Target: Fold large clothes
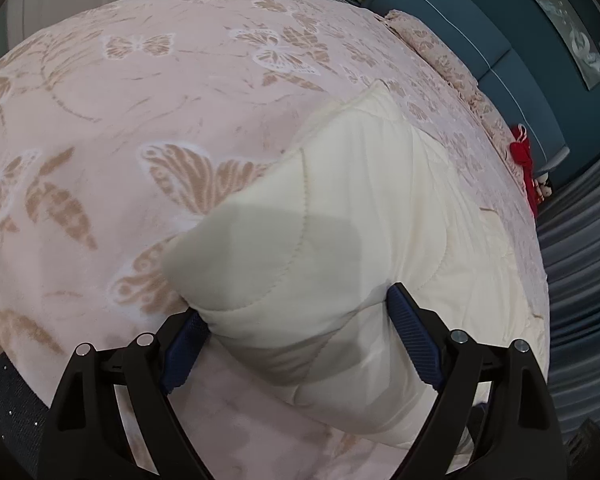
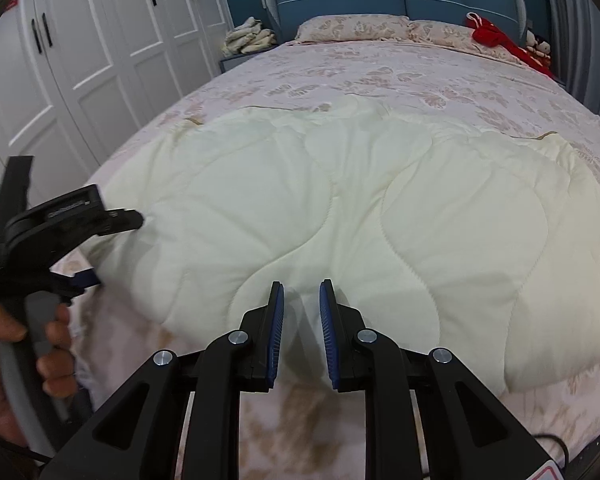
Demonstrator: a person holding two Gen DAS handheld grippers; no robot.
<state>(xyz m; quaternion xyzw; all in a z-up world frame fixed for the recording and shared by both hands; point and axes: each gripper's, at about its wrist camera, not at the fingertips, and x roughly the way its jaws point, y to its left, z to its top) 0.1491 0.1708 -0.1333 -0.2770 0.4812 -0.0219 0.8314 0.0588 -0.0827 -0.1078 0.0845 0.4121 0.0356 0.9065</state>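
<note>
A cream quilted comforter (image 2: 340, 200) lies spread on the pink butterfly-patterned bed cover (image 2: 380, 76), its long axis running across the bed, side to side. The left gripper (image 1: 296, 320) has its blue-padded fingers (image 1: 410, 336) clamped on a bunched corner at the comforter's left end. The right gripper (image 2: 302, 312) hovers at the near edge, fingers slightly parted, gripping nothing.

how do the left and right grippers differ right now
The left gripper has its fingers spread wide around a bunched corner of the cream quilt; the right gripper has its fingers close together with a bare gap, holding nothing. The left is at the quilt's corner, the right hovers above its near edge. Both have blue-padded black fingers.
</note>
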